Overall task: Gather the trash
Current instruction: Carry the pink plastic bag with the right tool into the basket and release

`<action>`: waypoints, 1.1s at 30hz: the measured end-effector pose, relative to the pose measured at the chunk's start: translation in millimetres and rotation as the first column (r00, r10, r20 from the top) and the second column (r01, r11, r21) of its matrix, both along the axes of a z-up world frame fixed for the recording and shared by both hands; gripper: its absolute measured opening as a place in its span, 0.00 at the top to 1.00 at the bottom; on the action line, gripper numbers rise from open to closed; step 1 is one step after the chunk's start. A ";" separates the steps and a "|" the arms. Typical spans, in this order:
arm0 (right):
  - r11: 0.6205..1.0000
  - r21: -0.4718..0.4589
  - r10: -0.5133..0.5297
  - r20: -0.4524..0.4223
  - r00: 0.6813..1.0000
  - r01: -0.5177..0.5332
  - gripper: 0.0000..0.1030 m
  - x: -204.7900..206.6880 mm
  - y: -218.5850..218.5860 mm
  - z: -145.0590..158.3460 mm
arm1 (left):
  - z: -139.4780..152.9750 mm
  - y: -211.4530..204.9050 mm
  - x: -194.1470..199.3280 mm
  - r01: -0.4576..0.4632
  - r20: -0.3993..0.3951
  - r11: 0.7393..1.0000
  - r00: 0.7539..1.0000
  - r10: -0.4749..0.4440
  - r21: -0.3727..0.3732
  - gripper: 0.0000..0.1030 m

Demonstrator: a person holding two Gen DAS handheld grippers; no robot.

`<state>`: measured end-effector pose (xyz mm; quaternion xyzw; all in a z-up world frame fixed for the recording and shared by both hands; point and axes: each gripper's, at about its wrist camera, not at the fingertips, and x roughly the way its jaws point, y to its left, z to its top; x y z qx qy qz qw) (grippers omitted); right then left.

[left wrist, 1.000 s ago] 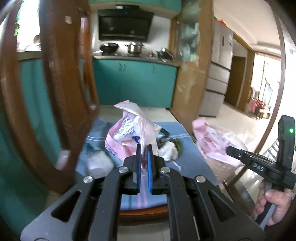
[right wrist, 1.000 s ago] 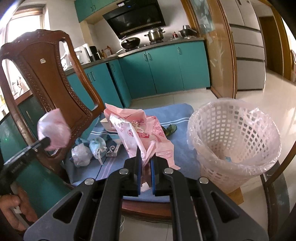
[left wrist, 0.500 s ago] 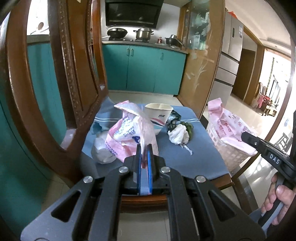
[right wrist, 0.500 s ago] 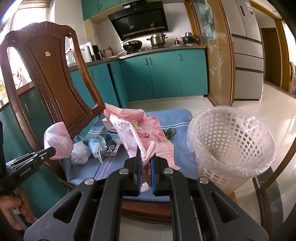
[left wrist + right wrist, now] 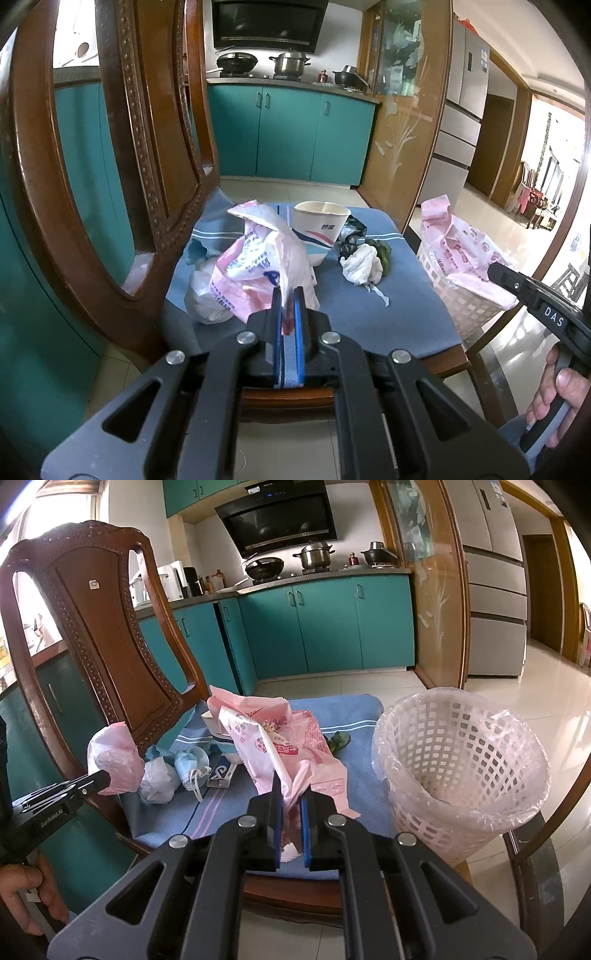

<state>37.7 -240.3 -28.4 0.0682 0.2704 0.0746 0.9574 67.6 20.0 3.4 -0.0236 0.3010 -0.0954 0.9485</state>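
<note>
Both grippers, left (image 5: 287, 312) and right (image 5: 289, 794), pinch thin pink printed plastic bags (image 5: 258, 266), light and limp, beside the white lattice basket (image 5: 461, 760).

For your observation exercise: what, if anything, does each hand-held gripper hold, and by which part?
The left hand-held gripper pinches a pink plastic bag by a gathered edge. The right hand-held gripper pinches another pink plastic bag by its bunched lower end.

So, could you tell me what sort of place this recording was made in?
A home kitchen, most likely: teal cabinets, pots on a stove under a range hood, and a refrigerator beside a carved wooden chair.
</note>
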 end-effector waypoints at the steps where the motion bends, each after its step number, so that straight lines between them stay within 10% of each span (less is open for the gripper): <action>1: 1.000 0.000 0.000 0.000 1.000 0.000 0.92 0.1 -0.1 0.0 | -0.3 -0.3 0.1 0.000 -0.002 1.000 1.000 0.000 0.002 0.93; 18: 1.000 0.007 -0.024 0.025 0.999 0.023 0.92 0.3 -11.7 5.4 | -0.8 1.0 -0.3 -0.004 -0.002 1.000 1.000 0.004 -0.002 0.93; 27: 0.949 0.089 -0.307 0.048 0.951 0.302 0.90 28.1 -112.2 14.8 | -5.2 -0.6 1.7 0.003 -0.009 1.000 1.000 -0.003 -0.001 0.93; 29: 0.941 0.086 -0.328 0.004 0.945 0.327 0.79 42.0 -129.7 4.0 | -5.5 -2.5 2.3 0.005 -0.011 1.000 1.000 -0.005 0.000 0.93; 31: 0.931 0.099 -0.346 -0.058 0.937 0.350 0.45 49.4 -141.3 -4.8 | -5.8 -5.5 2.5 0.009 -0.011 1.000 1.000 -0.009 0.003 0.93; 33: 0.911 0.156 -0.379 -0.050 0.924 0.382 0.38 38.6 -151.1 -3.4 | -6.7 -8.6 2.3 0.018 -0.012 1.000 1.000 -0.018 0.006 0.93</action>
